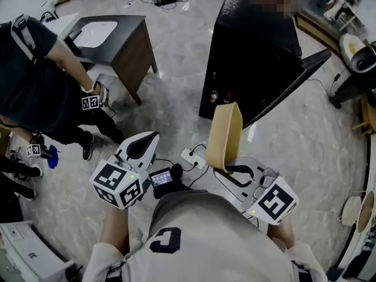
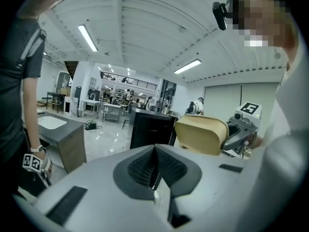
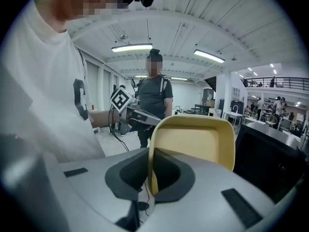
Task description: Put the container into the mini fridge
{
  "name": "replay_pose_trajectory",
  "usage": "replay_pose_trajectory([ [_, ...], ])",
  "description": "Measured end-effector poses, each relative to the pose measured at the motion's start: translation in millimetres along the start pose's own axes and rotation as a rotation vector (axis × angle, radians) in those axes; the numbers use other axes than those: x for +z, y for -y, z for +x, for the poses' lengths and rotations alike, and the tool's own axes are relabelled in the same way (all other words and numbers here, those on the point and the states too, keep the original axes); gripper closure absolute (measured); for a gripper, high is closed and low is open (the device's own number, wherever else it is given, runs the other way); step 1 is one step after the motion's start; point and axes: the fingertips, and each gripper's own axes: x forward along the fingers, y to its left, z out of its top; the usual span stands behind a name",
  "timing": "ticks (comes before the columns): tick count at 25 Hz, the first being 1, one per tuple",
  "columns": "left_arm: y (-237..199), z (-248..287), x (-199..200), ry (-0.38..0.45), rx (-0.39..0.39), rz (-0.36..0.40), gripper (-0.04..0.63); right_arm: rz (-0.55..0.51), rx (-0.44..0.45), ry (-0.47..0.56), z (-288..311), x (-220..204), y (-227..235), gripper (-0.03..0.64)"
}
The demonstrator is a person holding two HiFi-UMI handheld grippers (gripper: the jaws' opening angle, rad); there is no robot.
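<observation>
The mini fridge (image 1: 252,57) stands ahead, with a desk (image 1: 126,40) and a bystander (image 1: 35,81) off left. The right gripper (image 1: 232,170) clamps the empty container (image 1: 226,135) by its rim. The left gripper (image 1: 143,144) is closed on nothing.

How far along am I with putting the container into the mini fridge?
Done: the right gripper is shut on the rim of the tan container; the mini fridge looks open. In hand: it is held upright, short of the fridge. Left: placing it inside and letting go.
</observation>
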Motion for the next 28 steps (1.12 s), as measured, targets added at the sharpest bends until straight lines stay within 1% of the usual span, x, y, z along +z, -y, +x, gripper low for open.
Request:
replay_pose_trajectory([
  [2,-9.4,13.2,0.2,-0.016,-0.063,-0.002,0.554,-0.009,-0.020,-0.015,14.7,7.8,12.3,0.586],
  [3,-16.4,17.5,0.4,-0.019,-0.081,0.001,0.554,-0.009,-0.029,-0.019,22.8,11.8,17.8,0.586],
  [9,-74.9,36.2,20.7,0.008,-0.135,0.007,0.554,-0.046,-0.105,-0.082,72.4,34.3,55.4,0.586],
  [13,-101.6,42.2,29.6,0.014,-0.171,0.012,0.554,-0.082,-0.146,-0.147,96.6,42.1,73.5,0.586],
  [18,-117.4,47.2,34.9,0.009,-0.209,0.028,0.554,-0.135,-0.186,-0.257,113.3,41.7,87.5,0.586],
  [23,-131.9,51.4,38.7,0.003,-0.240,0.043,0.554,-0.161,-0.189,-0.348,117.7,32.3,101.1,0.586],
  [25,-139.7,52.0,38.7,0.003,-0.241,0.043,0.554,-0.183,-0.203,-0.392,126.7,29.9,114.5,0.586],
  [28,-153.4,52.2,36.0,0.005,-0.216,0.027,0.554,-0.209,-0.198,-0.449,131.0,23.5,130.4,0.586],
])
